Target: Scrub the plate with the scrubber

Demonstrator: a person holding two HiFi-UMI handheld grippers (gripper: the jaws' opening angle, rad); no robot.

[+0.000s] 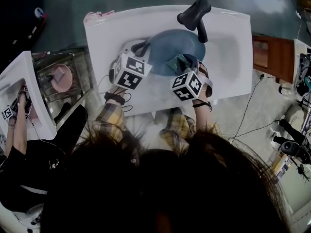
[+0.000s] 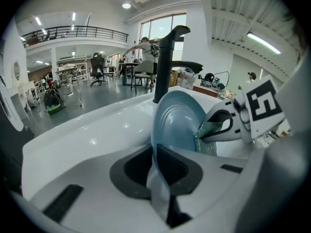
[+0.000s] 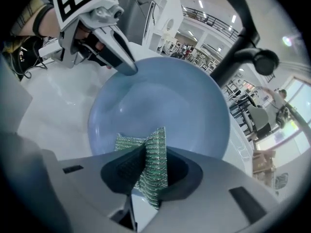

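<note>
A blue plate (image 1: 172,50) is held tilted over the white sink (image 1: 228,57), under the black faucet (image 1: 195,14). My left gripper (image 1: 142,48) is shut on the plate's left rim; in the left gripper view the plate (image 2: 177,125) stands edge-on between its jaws. My right gripper (image 1: 187,62) is shut on a green scrubber (image 1: 177,62). The right gripper view shows the scrubber (image 3: 146,161) pinched between the jaws and lying against the near part of the plate (image 3: 165,106). The left gripper (image 3: 127,68) bites the plate's far rim there.
The faucet (image 3: 243,42) arches over the plate's far side. Another sink (image 1: 19,96) stands at the left, where another person's arm (image 1: 17,130) works. A rack (image 1: 63,76) with a pink dish sits between the sinks. A brown cabinet (image 1: 269,55) is at the right.
</note>
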